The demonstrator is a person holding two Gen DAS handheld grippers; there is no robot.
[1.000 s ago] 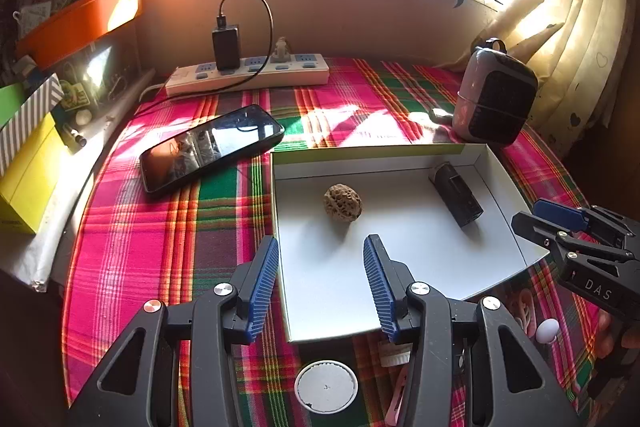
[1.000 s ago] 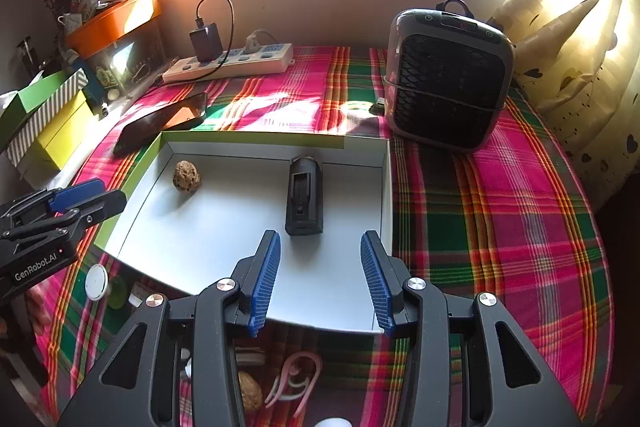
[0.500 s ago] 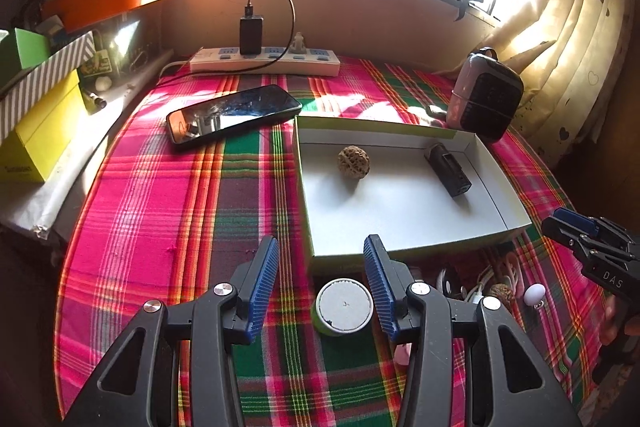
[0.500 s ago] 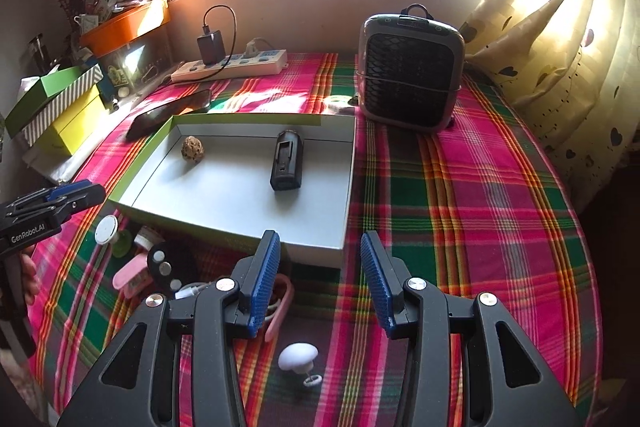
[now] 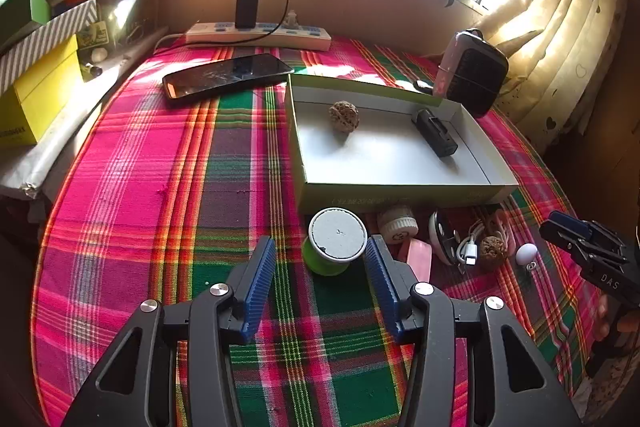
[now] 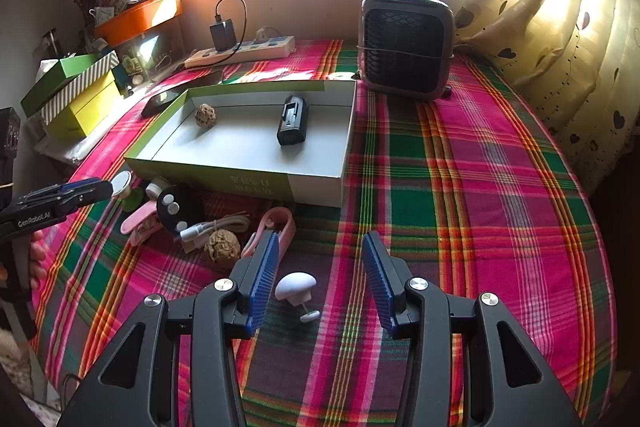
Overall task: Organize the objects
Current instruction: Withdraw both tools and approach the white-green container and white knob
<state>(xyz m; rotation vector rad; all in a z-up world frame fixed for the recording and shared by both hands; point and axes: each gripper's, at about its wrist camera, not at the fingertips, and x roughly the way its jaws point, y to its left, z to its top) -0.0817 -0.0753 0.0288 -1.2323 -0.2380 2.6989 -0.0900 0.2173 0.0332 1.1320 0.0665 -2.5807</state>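
Observation:
A shallow white box with green sides [image 5: 400,193] [image 6: 240,179] holds a walnut [image 5: 344,115] and a black device [image 5: 435,133]. In front of it lie a green spool with a white top [image 5: 338,241], a white cap [image 5: 398,225], a pink clip [image 6: 138,223], a black round piece [image 6: 176,207], a white cable [image 6: 216,227], a second walnut [image 6: 222,245] and a pink carabiner [image 6: 276,227]. My left gripper [image 5: 319,243] is opening, with the spool between its fingertips and not clamped. My right gripper [image 6: 321,237] is open over a white mushroom-shaped knob [image 6: 295,287].
A phone [image 5: 228,75] lies left of the box, with a power strip [image 5: 260,35] and plugged charger behind it. A small heater [image 6: 406,43] stands at the back right by the curtain. Yellow and striped boxes [image 5: 36,95] sit off the table's left edge.
Both grippers have pulled back from over the box to the near side of the table. The spool now sits between the left fingertips, and the white knob has come between the right fingers.

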